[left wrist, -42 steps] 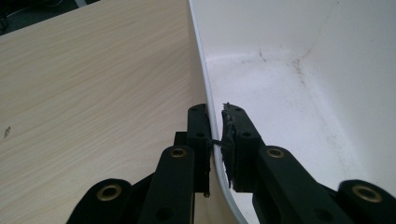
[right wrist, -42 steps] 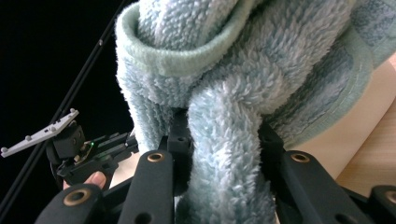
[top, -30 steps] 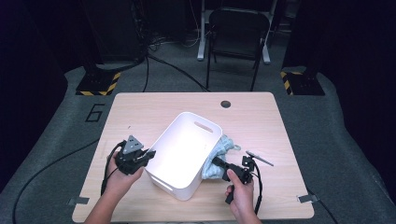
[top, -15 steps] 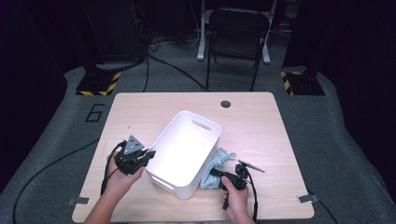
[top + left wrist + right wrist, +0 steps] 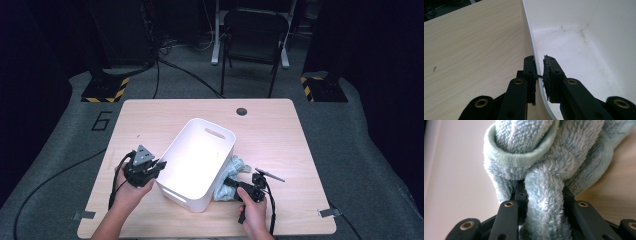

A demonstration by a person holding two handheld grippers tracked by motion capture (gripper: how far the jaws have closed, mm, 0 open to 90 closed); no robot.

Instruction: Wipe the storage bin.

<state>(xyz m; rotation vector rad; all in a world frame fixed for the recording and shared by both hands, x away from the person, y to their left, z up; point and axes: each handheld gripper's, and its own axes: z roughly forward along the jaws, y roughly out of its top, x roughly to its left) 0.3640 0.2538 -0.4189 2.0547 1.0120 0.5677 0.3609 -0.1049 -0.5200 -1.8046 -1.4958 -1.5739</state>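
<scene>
At the nine o'clock side of the scene, the left tool [image 5: 159, 166] sat in the person's left hand [image 5: 129, 187] over the pale wooden counter [image 5: 150, 120], with its grey three-cornered plate on top. Its jaws were clamped on the rim of the white bin [image 5: 197, 160]. In the left gripper view that left tool [image 5: 539, 72] had one jaw outside the thin white wall and one inside, pads pressed against it, and the scuffed bin [image 5: 579, 40] floor stretched away toward one o'clock while the counter [image 5: 474, 40] lay toward ten o'clock.

The bin stood at the centre of the counter, turned askew, with a handle slot in its far wall toward twelve o'clock.

At about four o'clock from the bin, a light blue towel [image 5: 235, 172] lay bunched on the counter, touching the bin's outer wall. The right tool [image 5: 226, 181], held low in the right hand [image 5: 252, 210], had just been closing and was clamped on a fold of it. In the right gripper view the right tool [image 5: 544, 192] pinched a thick roll of the towel [image 5: 549, 157], with the bin's white wall at nine o'clock.
</scene>
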